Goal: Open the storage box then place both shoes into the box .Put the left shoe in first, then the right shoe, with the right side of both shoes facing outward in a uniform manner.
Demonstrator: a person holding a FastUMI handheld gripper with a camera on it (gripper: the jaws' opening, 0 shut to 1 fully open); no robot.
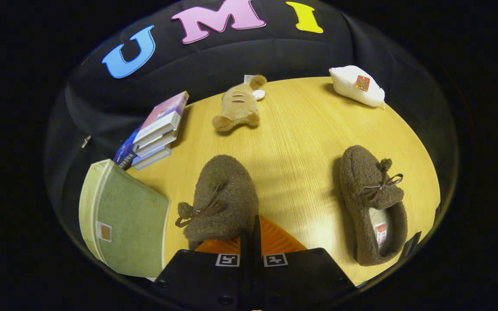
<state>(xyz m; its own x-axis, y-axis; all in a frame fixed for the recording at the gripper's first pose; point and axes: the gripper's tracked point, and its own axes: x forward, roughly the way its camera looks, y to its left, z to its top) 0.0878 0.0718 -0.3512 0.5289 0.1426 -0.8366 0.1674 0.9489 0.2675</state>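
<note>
Brown fleece slipper, near left [221,198]: lies on the table just ahead of the gripper [251,235], toe pointing far, its bow and pom-pom on the upper turned toward the left; its heel end sits against the fingers, which are drawn together with hardly a gap, and whether both pinch the heel edge cannot be told. Second brown fleece slipper [372,207]: well apart to the right on the same surface, toe far, opening near, a small label visible inside, bow and pom-pom on the upper. Green fabric storage box [123,224]: at the near left, just beside the left slipper, pale trim along its edge and a small orange patch on the face turned this way; whether it stands open cannot be told. Light wooden table [301,142]: bears all items. Stack of books [156,131]: far left edge of the table, beyond the box. Tan plush toy [238,108]: far centre, lying on its side. White pouch [357,86] with a small printed tag: far right corner.
</note>
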